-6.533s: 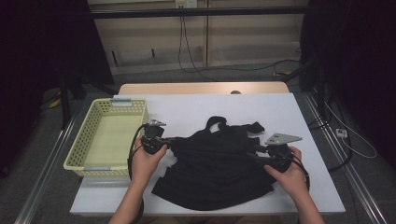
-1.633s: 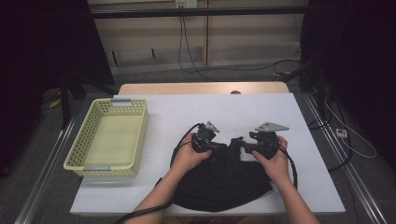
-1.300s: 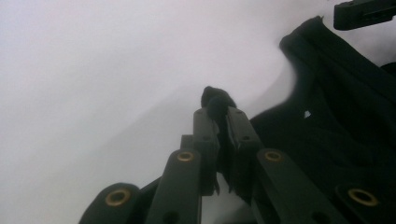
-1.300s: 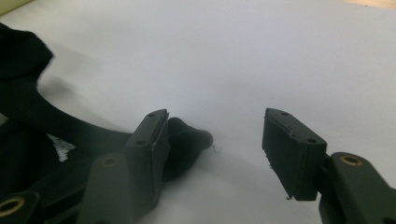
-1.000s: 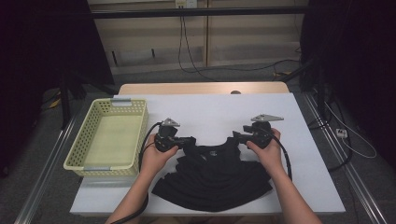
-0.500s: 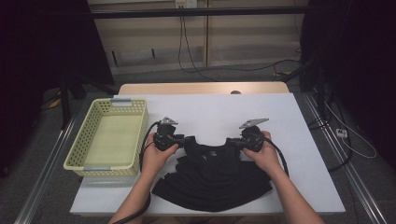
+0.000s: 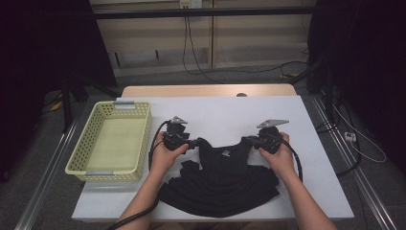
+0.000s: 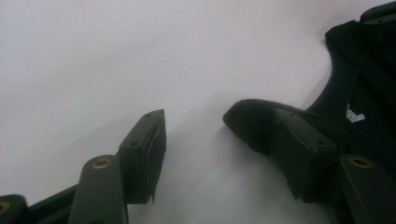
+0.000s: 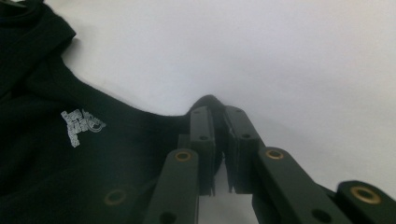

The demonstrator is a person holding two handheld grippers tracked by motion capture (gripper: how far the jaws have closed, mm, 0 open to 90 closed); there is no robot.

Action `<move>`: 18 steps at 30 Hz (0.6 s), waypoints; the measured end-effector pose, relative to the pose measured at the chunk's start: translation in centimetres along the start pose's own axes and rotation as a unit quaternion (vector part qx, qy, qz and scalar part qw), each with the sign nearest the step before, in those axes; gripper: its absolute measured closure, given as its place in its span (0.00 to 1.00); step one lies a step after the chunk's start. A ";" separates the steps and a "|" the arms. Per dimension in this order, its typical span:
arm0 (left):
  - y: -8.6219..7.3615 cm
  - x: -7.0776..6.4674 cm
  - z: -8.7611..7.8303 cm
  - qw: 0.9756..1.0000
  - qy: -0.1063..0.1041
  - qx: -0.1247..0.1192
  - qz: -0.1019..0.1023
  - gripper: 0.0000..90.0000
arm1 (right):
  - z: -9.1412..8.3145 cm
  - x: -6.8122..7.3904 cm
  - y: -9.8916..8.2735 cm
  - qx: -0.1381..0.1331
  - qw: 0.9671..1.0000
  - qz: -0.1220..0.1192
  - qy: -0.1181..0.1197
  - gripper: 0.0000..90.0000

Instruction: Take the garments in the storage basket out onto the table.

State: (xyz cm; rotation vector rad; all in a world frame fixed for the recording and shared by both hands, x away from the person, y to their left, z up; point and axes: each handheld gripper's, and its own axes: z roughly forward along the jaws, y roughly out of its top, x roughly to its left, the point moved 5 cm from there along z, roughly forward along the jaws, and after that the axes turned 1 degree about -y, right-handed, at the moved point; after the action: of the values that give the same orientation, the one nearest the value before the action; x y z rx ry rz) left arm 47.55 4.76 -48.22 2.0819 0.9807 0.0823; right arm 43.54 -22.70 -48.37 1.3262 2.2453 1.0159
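On the white tabletop (image 7: 215,112), at about six o'clock from its middle, the black garment (image 7: 225,175) lies spread flat, collar toward twelve o'clock and hem toward me. My left gripper (image 7: 191,143) sits at the garment's ten o'clock corner, my right gripper (image 7: 249,140) at its two o'clock corner.

A second ago both shoulders were lifted and stretched between my hands; now the cloth rests on the tabletop. My left jaws have just been opening: in the left gripper view they stand apart, one pad over bare white surface, the other lying against the left shoulder strap (image 8: 254,116), no longer pinching it. My right jaws have just been closing and, in the right gripper view, are pressed together on the right shoulder strap (image 9: 208,103), a small fold of black fabric caught between the pads. The small white label (image 9: 80,125) shows inside the neckline, so the garment seems to lie face up.

I judge the laying-out nearly complete: the left side is released, the right still to let go. The yellow basket (image 7: 79,160) waits at nine o'clock, well apart from the garment, likely where it goes once folded.
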 end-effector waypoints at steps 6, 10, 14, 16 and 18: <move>1.0 0.0 -1.3 1.000 0.000 -0.014 -0.003 0.34 | 0.4 0.0 -0.6 0.006 1.000 0.001 -0.001 0.93; 1.5 0.0 -1.2 1.000 0.005 -0.006 -0.001 0.31 | 0.8 0.0 -0.9 0.003 1.000 0.011 0.003 0.92; 1.4 0.2 0.0 1.000 0.009 0.017 0.004 0.36 | 0.8 0.1 -0.8 0.004 1.000 0.003 0.000 0.92; 0.9 0.0 0.6 0.999 0.000 0.034 0.010 0.37 | 0.7 0.0 -0.9 0.004 1.000 0.005 0.003 0.92; 0.5 0.1 1.0 0.999 0.003 0.040 0.015 0.41 | 0.7 0.0 -1.0 0.003 1.000 0.009 0.005 0.92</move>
State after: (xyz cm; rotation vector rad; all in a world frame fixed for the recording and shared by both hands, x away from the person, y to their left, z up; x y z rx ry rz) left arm 48.28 3.95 -48.59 2.1705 0.9719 0.0664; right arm 43.37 -22.76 -49.54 1.3485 2.2498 1.0254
